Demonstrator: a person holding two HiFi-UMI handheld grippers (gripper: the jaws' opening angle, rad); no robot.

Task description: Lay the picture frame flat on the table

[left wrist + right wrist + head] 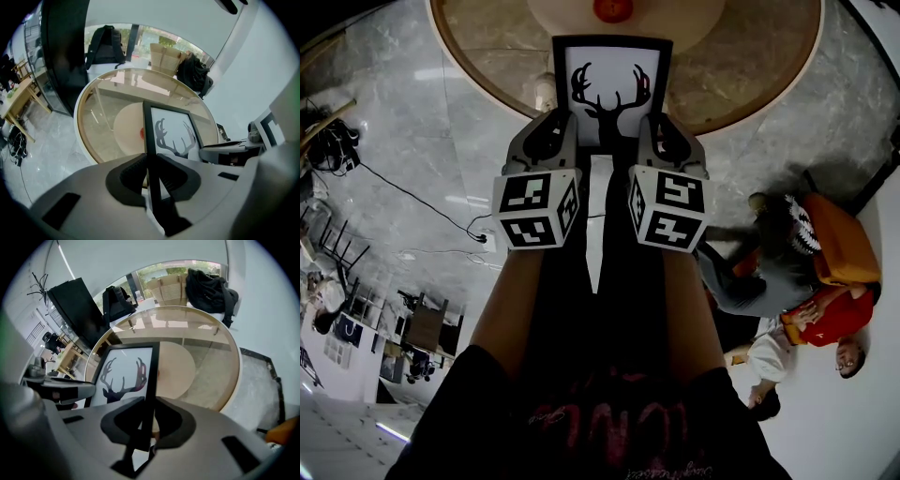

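Round glass-topped table, with the black picture frame bearing a deer-antler print held over its near side, print facing up toward the head camera. The left gripper is clamped on the frame's left edge and the right gripper on its right edge, each pair of jaws closed tight against the thin black moulding. A small red object sits at the table's centre, beyond the frame's far edge.

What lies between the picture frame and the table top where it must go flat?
Only a small red object, on the pale round disc at the middle of the table, just beyond the picture frame. Nothing else visible is in the way.
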